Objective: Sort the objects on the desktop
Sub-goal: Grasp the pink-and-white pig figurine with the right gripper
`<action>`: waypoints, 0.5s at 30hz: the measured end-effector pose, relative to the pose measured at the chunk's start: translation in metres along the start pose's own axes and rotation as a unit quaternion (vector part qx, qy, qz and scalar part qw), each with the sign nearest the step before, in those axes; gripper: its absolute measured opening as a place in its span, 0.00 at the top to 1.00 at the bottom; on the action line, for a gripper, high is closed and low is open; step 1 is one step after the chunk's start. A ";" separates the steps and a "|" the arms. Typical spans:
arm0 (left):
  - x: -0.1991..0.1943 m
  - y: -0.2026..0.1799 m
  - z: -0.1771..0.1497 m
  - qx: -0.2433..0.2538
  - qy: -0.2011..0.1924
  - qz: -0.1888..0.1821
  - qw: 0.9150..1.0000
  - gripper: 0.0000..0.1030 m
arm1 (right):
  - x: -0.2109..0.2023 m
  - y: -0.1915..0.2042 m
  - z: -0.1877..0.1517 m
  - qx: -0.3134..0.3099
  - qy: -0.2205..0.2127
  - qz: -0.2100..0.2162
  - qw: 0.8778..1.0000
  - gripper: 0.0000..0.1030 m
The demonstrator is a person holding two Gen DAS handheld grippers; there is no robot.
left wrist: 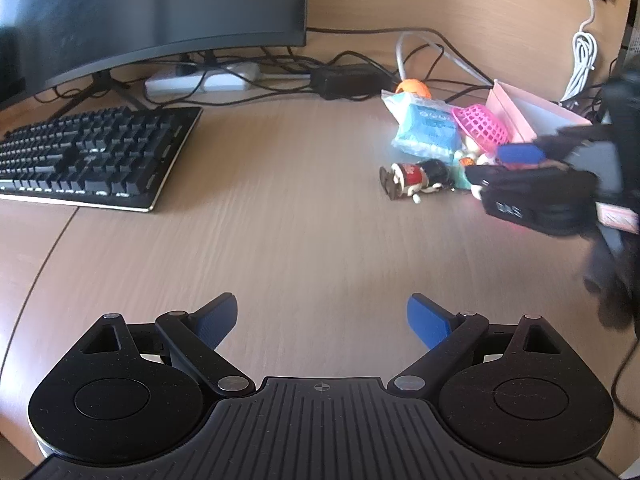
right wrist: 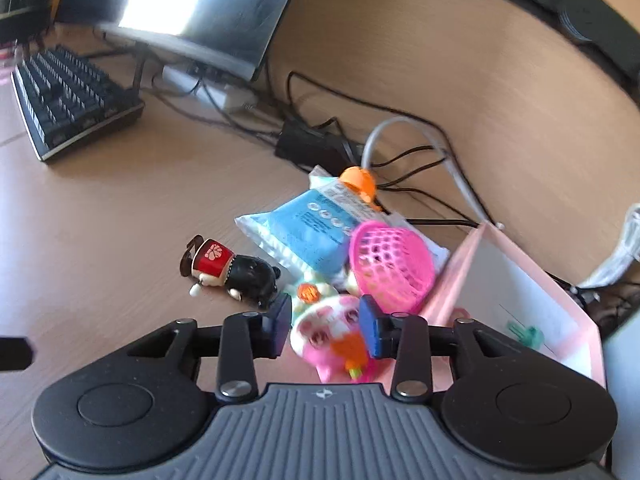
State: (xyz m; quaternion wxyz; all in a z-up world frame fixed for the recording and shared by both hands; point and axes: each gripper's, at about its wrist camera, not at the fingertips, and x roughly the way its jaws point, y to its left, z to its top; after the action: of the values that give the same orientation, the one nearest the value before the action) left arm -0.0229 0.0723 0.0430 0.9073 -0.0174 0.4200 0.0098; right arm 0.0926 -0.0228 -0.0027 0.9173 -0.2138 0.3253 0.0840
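Note:
A heap of small objects lies on the wooden desk: a blue wet-wipe pack [right wrist: 308, 232], a pink mesh basket [right wrist: 392, 266], an orange ball [right wrist: 358, 180], a black and red wind-up figure [right wrist: 232, 274] and a pink and white toy [right wrist: 336, 336]. A pink open box [right wrist: 516, 300] stands to their right. My right gripper [right wrist: 326, 320] is open, its blue pads either side of the pink and white toy, not closed on it. My left gripper [left wrist: 322, 320] is open and empty over bare desk. In the left wrist view the heap [left wrist: 428, 132] is at the right, with the right gripper [left wrist: 520, 168] over it.
A black keyboard [left wrist: 92, 156] and a monitor [left wrist: 152, 8] stand at the left. A white power strip [left wrist: 200, 78], a black adapter [left wrist: 344, 80] and tangled cables [right wrist: 400, 160] lie behind the heap. A small green item [right wrist: 528, 334] lies in the pink box.

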 end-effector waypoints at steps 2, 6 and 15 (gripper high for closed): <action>-0.001 0.003 0.000 0.001 -0.002 0.006 1.000 0.07 | 0.011 0.000 0.003 -0.003 0.006 0.000 1.000 0.54; -0.002 0.009 0.002 -0.004 -0.008 0.001 1.000 0.07 | 0.010 -0.002 0.000 0.013 0.015 0.018 1.000 0.55; 0.010 -0.006 0.014 0.019 -0.008 -0.021 1.000 0.06 | -0.033 -0.003 -0.027 0.043 0.026 0.062 0.997 0.59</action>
State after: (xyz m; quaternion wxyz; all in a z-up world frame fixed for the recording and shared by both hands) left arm -0.0058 0.0673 0.0442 0.9107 -0.0092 0.4127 -0.0174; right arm 0.0526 -0.0381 0.0001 0.9096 -0.1561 0.3654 0.1214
